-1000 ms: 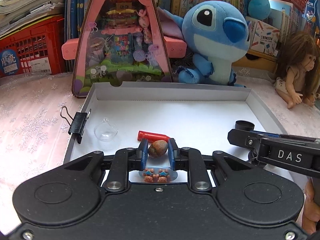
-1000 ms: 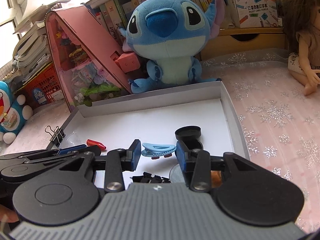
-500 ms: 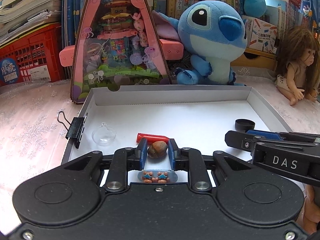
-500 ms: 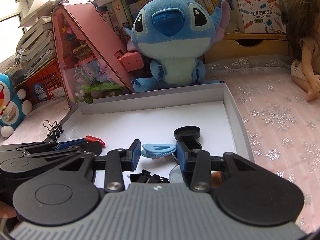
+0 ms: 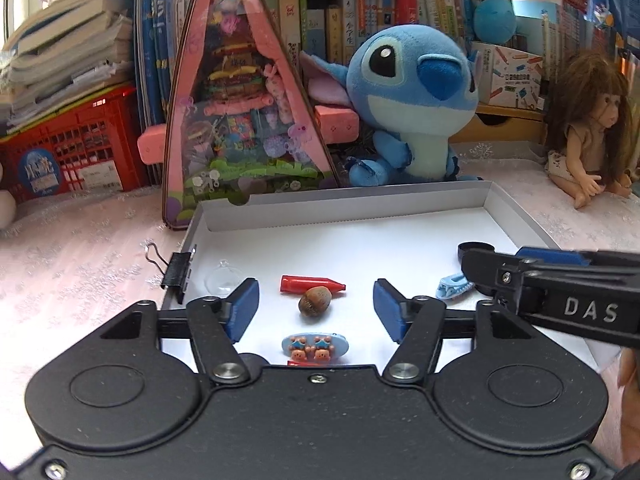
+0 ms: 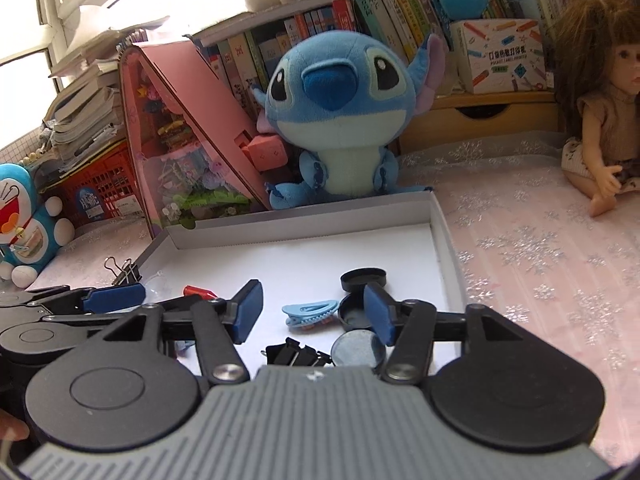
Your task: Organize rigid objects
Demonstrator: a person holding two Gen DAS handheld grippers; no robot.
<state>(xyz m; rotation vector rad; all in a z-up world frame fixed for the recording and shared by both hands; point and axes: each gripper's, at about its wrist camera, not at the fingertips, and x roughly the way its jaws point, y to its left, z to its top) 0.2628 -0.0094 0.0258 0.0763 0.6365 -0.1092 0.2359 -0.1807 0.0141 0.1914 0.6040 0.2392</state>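
Both grippers' jaws just opened; acorn (image 5: 315,299) lies in the tray (image 5: 344,204).

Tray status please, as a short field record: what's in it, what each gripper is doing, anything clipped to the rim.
tray: white shallow box
left gripper: jaws just opened, brown nut lying free between them
right gripper: jaws just opened, light blue hair clip lying free between them
other contents: red crayon, bear hair clip, clear dome, black round lid
rim: black binder clip on left wall
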